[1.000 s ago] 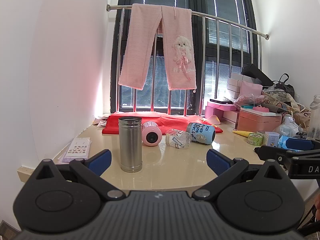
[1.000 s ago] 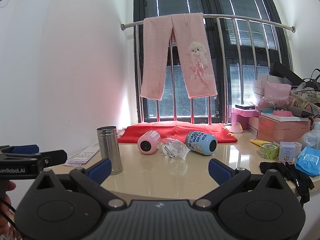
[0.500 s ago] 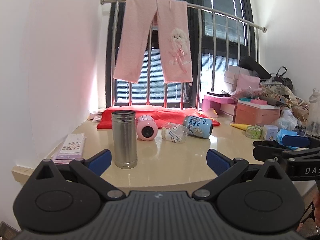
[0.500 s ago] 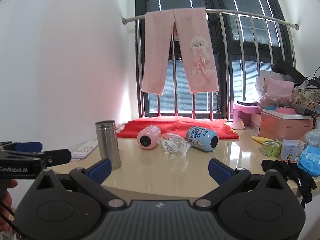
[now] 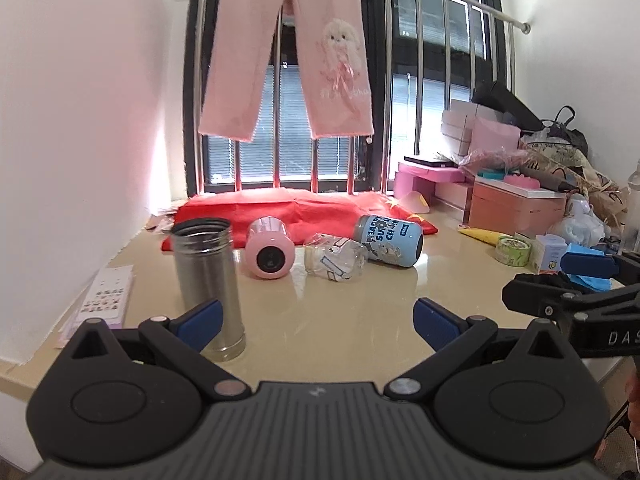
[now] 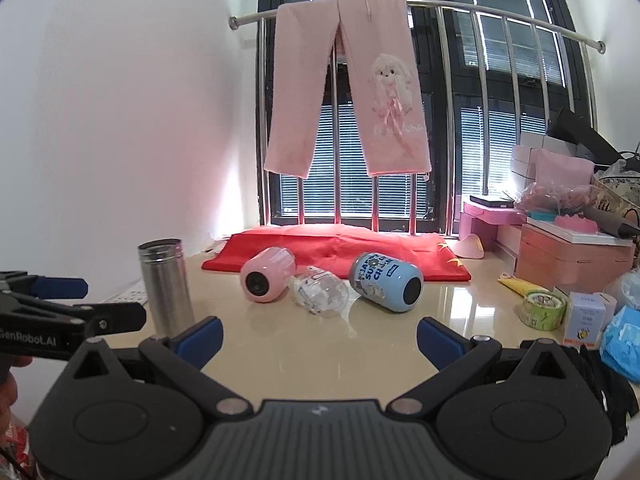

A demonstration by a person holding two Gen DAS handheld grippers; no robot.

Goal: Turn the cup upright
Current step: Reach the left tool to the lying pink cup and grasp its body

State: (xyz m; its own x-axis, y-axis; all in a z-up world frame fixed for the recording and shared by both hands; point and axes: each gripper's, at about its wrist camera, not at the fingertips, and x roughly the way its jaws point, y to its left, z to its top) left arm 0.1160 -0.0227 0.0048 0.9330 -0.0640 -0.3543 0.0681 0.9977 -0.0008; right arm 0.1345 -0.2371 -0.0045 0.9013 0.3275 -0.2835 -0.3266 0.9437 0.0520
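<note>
Both cameras have drawn nearer the steel flask point(image 5: 208, 284), which stands upright on the surface point(image 5: 320, 320). Right of it lie the pink cup point(image 5: 270, 252), clear cup point(image 5: 334, 256) and blue cup point(image 5: 390, 240), all sideways. Left gripper point(image 5: 316, 320) and right gripper point(image 6: 320, 336) jaws gape wide, empty.

Pink cup point(image 5: 270, 251), clear cup point(image 5: 335, 257) and blue printed cup point(image 5: 389, 240) lie on their sides in a row; steel cup point(image 5: 208, 286) stands upright.

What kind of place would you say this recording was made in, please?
Probably a home, at a window ledge used for storage: pink trousers hang drying on the window railing, and boxes and bags crowd the counter beside the cups.
</note>
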